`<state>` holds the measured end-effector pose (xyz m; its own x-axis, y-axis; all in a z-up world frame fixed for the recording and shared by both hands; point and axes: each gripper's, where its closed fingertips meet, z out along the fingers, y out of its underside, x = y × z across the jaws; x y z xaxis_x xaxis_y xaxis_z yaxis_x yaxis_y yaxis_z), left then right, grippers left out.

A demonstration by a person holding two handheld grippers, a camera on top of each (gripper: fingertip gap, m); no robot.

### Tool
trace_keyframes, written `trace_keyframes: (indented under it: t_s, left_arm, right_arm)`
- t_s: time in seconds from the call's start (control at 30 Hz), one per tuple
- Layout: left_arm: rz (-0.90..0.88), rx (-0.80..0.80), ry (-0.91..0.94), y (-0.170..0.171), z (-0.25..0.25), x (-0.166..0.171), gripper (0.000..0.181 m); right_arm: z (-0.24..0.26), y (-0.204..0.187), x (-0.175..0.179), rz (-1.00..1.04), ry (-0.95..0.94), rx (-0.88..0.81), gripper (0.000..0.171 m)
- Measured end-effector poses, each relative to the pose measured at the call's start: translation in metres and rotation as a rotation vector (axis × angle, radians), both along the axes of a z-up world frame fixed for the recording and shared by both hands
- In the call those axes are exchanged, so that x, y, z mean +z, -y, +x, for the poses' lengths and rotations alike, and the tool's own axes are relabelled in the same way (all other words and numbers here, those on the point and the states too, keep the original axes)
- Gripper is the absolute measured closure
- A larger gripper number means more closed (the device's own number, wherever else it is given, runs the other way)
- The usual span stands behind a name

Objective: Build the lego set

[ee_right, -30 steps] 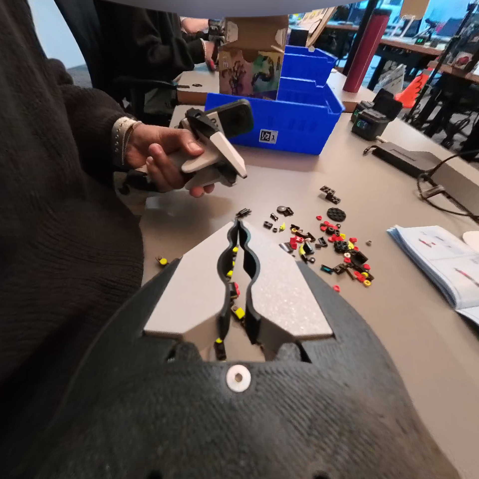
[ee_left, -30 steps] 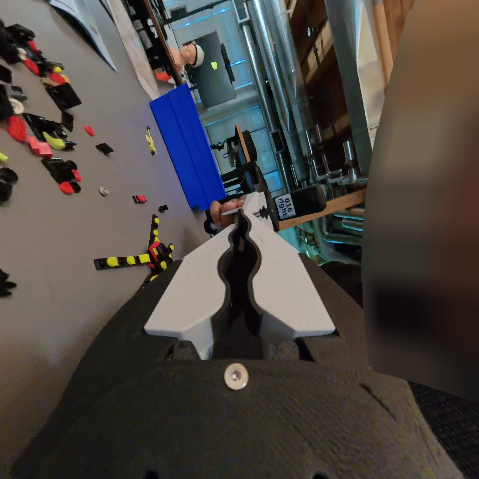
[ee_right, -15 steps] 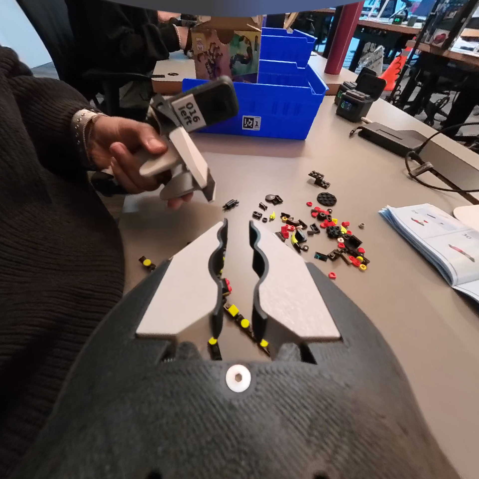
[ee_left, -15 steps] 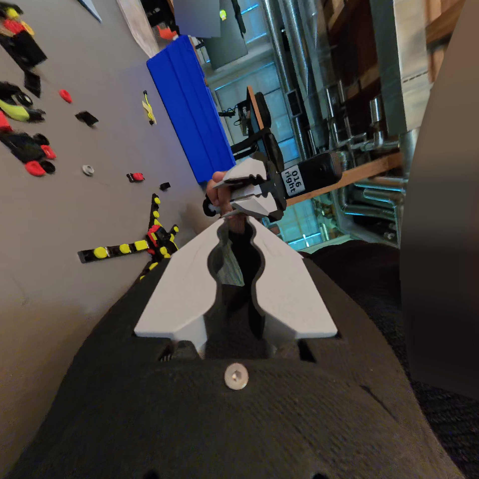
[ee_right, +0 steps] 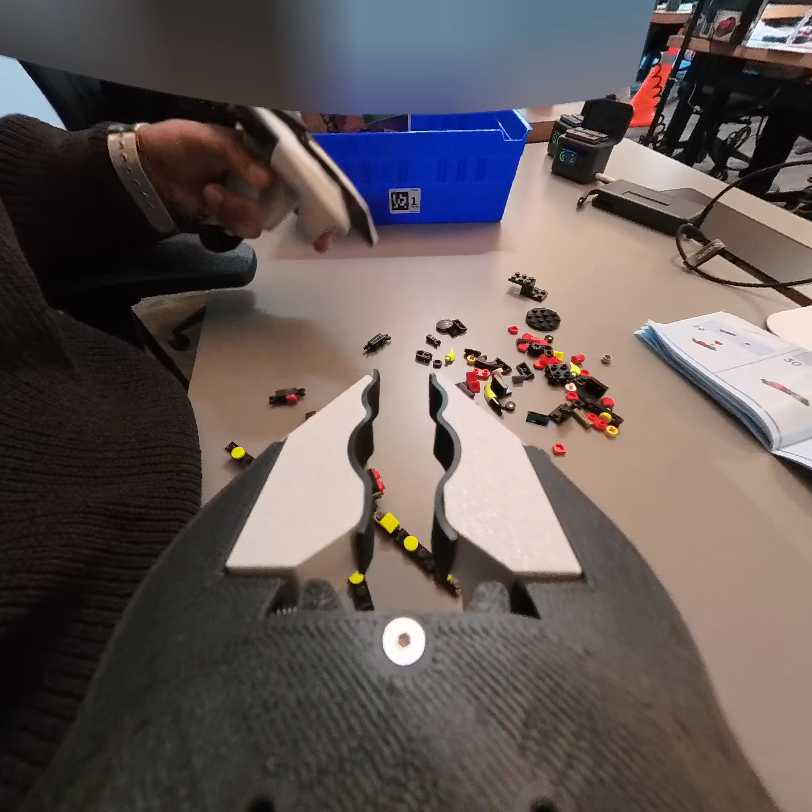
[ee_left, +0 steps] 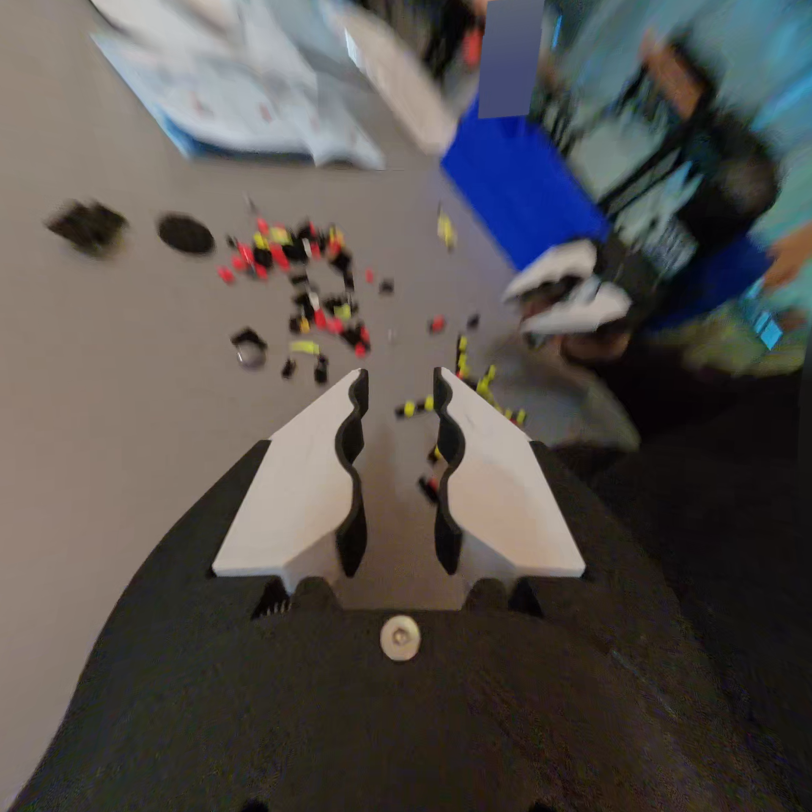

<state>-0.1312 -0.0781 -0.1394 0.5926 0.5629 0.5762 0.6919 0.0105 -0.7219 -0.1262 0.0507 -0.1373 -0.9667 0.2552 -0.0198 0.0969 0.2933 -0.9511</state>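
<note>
Loose red, black and yellow Lego pieces [ee_right: 549, 373] lie scattered on the grey table [ee_right: 659, 505]. A partly built black assembly with yellow studs [ee_right: 400, 531] lies on the table right under my right gripper [ee_right: 404, 377], which is open and empty above it. My left gripper [ee_left: 400, 373] is open and empty, hovering over the table near the pile [ee_left: 307, 285]; this view is blurred by motion. The assembly [ee_left: 461, 395] shows just right of its fingertips. The left gripper [ee_right: 351, 219] also shows in a hand at the back left of the right wrist view.
A blue bin [ee_right: 439, 175] stands at the back of the table. An open instruction booklet [ee_right: 738, 373] lies to the right. A black charger case [ee_right: 580, 149], a flat box and a cable [ee_right: 703, 259] are at the back right. A dark sleeve [ee_right: 88, 439] fills the left. The grippers' ends are close to 15 cm from one another.
My left gripper has swung from pointing sideways to pointing down at the table and has opened. My right gripper has opened from shut and sits a little lower over the assembly.
</note>
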Motion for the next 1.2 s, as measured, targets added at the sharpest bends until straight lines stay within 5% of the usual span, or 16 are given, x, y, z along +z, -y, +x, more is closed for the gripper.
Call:
trace_keyframes:
  t_s: [0.13, 0.3, 0.7, 1.2]
  left_arm:
    - [-0.412, -0.277, -0.079, -0.021, 0.039, -0.052, 0.147]
    - [-0.606, -0.469, -0.205, -0.037, 0.065, -0.069, 0.143]
    - [-0.817, -0.613, -0.23, -0.036, 0.082, -0.099, 0.15]
    - [-0.789, -0.581, -0.231, -0.037, 0.078, -0.094, 0.167]
  right_arm:
    - [0.0, 0.0, -0.003, -0.001, 0.026, 0.002, 0.149]
    - [0.001, 0.0, -0.005, 0.001, 0.04, 0.012, 0.149]
    - [0.004, 0.003, -0.006, 0.004, 0.055, 0.022, 0.148]
    - [0.007, 0.006, -0.007, 0.02, 0.053, 0.026, 0.149]
